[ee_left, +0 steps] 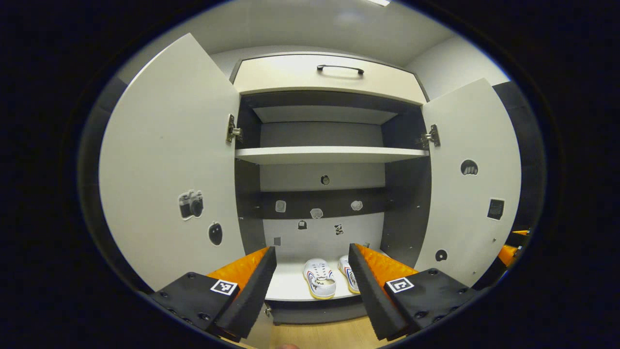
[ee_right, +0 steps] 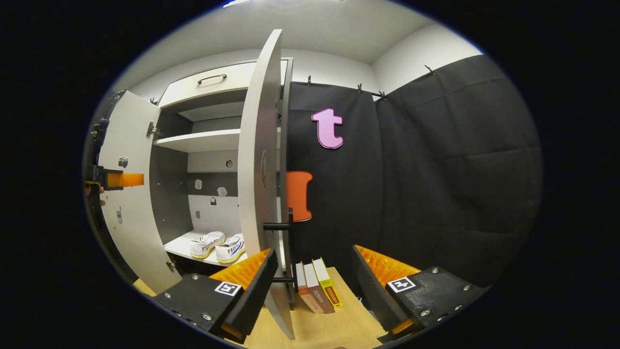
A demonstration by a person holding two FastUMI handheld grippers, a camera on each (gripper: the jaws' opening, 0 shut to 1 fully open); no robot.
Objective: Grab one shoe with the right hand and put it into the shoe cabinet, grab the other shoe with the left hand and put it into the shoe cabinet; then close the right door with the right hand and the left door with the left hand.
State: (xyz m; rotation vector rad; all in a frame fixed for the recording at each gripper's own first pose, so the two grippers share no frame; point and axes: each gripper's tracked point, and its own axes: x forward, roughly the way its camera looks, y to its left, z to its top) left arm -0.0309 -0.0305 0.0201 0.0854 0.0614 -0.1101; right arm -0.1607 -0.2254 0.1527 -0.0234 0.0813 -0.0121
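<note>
Two white shoes stand side by side on the cabinet's bottom shelf [ee_left: 290,286]: one shoe [ee_left: 319,277] in the middle, the other [ee_left: 349,274] partly behind my finger. Both doors stand wide, the left door [ee_left: 169,169] and the right door [ee_left: 472,194]. My left gripper [ee_left: 312,271] is open and holds nothing, in front of the cabinet and facing the shoes. My right gripper [ee_right: 312,276] is open too, close to the right door [ee_right: 264,145], which is seen edge-on with its dark handle [ee_right: 278,225]. The shoes [ee_right: 218,246] lie inside, to its left.
A closed drawer [ee_left: 329,77] with a dark handle tops the cabinet, with a bare middle shelf [ee_left: 329,154] below it. Three books [ee_right: 317,291] lean on the wooden floor by the right door's foot. My right gripper [ee_left: 514,244] shows past the right door; my left gripper [ee_right: 116,180] by the left door.
</note>
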